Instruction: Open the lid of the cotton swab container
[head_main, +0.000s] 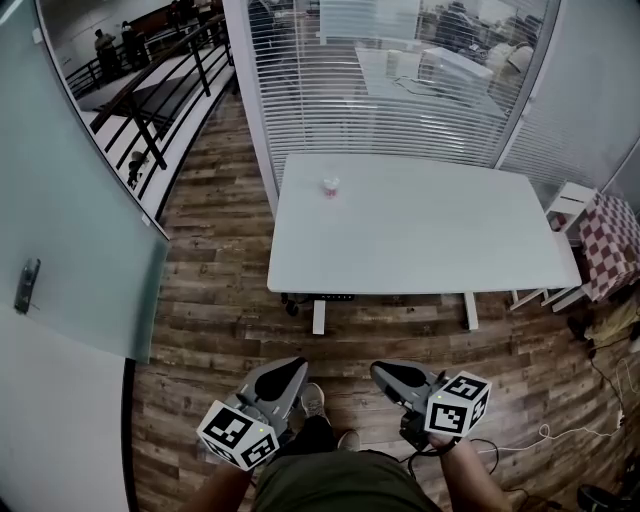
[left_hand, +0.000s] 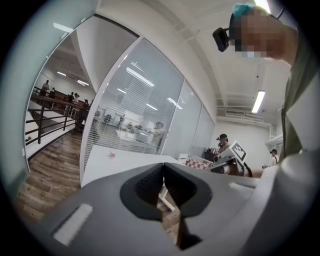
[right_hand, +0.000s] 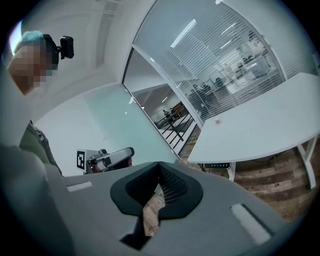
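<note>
The container (head_main: 330, 186), likely light and tippy, is sitting near the far-left corner of the tabletop (head_main: 420, 250); grip its body. The left gripper (head_main: 293, 366) and right gripper (head_main: 380, 371) are hanging with fingers closed, empty.

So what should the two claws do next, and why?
Probably walk up to the white rectangular table and reach toward the small pink-and-white cotton swab container. The left claw and right claw are both shut, empty, and hang over the wooden floor, well short of the table.
</note>
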